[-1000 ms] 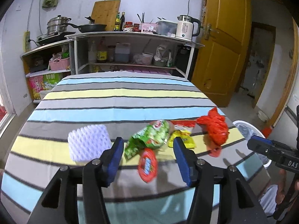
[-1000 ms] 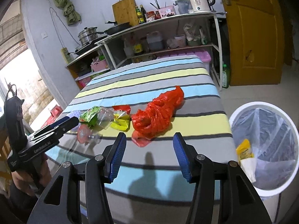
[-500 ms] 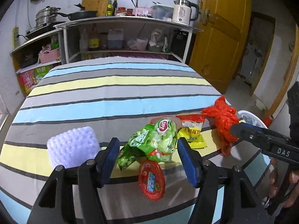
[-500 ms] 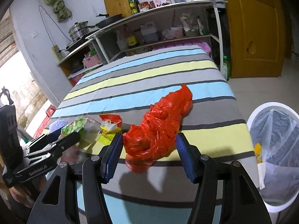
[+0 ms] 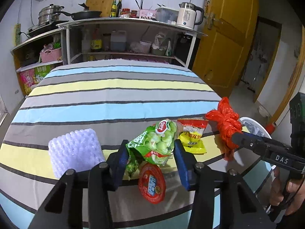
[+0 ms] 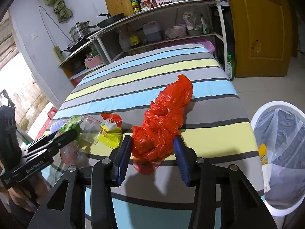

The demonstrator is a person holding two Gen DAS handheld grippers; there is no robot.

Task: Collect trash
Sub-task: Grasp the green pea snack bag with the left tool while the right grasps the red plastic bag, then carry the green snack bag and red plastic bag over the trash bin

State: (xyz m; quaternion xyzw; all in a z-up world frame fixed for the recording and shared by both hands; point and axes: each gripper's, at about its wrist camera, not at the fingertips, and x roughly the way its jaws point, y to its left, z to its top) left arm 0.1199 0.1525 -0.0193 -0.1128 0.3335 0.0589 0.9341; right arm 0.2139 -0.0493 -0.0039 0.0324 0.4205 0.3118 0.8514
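1. The left claw [image 5: 149, 164] is nearest in its own view, its blue pads spread wide, one on either side of a green snack bag [image 5: 154, 143]. Whether the pads touch the bag cannot be told.
2. Just in front of that claw, a round red lid [image 5: 152, 183] lies on the striped tabletop [image 5: 114, 95].
3. To the left of the green bag sits a white foam net [image 5: 74, 150], close beside the left pad.
4. To the right of the green bag lies a yellow and red packet [image 5: 192, 135], near it but slightly farther away.
5. The right claw [image 6: 152, 160] is nearest in its own view, also wide open, its pads flanking the near end of a crumpled red bag [image 6: 164, 122]. The left pad looks to be against the plastic; a firm grip is not shown.
6. The red bag stretches away from the claw across the tabletop, near its right edge.
7. In the right view, left of the red bag, the yellow packet, a clear plastic wrapper [image 6: 89, 127] and the green bag lie in a row, with the left claw over them.
8. Off the tabletop's right side, on the floor, stands a white bin [image 6: 282, 152] lined with clear plastic, holding a yellow item [image 6: 263, 152].
9. Beyond the tabletop, shelves [image 5: 129, 36] carry pots, bottles and a kettle [image 5: 187, 15].
10. A yellow door [image 5: 225, 43] stands to the right of the shelves.
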